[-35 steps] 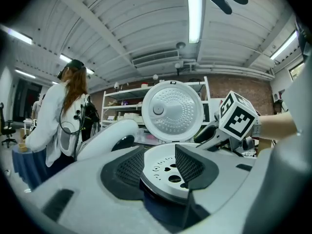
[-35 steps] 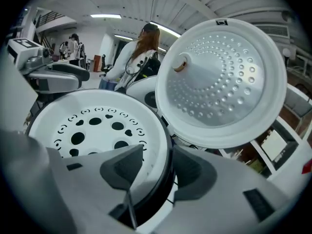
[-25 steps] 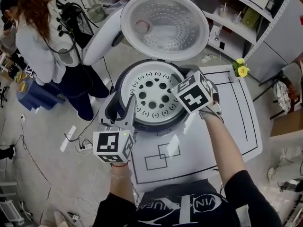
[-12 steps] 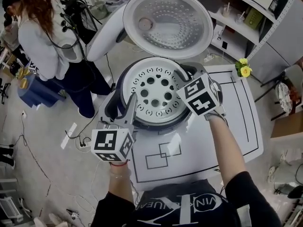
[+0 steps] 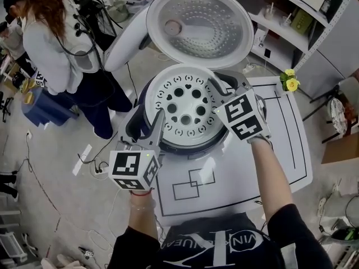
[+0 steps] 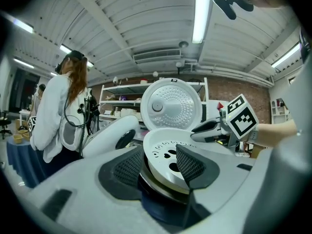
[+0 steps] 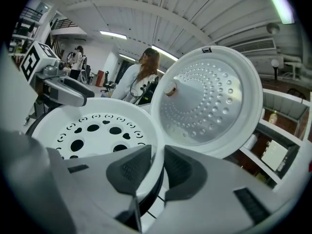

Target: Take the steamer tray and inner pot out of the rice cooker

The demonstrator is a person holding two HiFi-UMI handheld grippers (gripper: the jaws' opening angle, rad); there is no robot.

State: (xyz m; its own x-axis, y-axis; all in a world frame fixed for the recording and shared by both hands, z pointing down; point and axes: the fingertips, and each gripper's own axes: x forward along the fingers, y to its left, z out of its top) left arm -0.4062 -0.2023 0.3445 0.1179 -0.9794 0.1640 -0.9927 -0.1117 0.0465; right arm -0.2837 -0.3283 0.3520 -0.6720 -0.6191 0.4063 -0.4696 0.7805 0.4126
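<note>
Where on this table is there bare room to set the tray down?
Bare table right of the cooker, from the flowers to the near edge; also the drawn squares in front. Crowded around the tray.

Overhead, two close-ups; shared steamer tray (image 5: 185,106)

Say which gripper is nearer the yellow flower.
Right. Right gripper, jaws just closing on the steamer tray's right rim, sits toward the yellow flower; left gripper, jaws just opening around its near-left rim, sits opposite.
</note>
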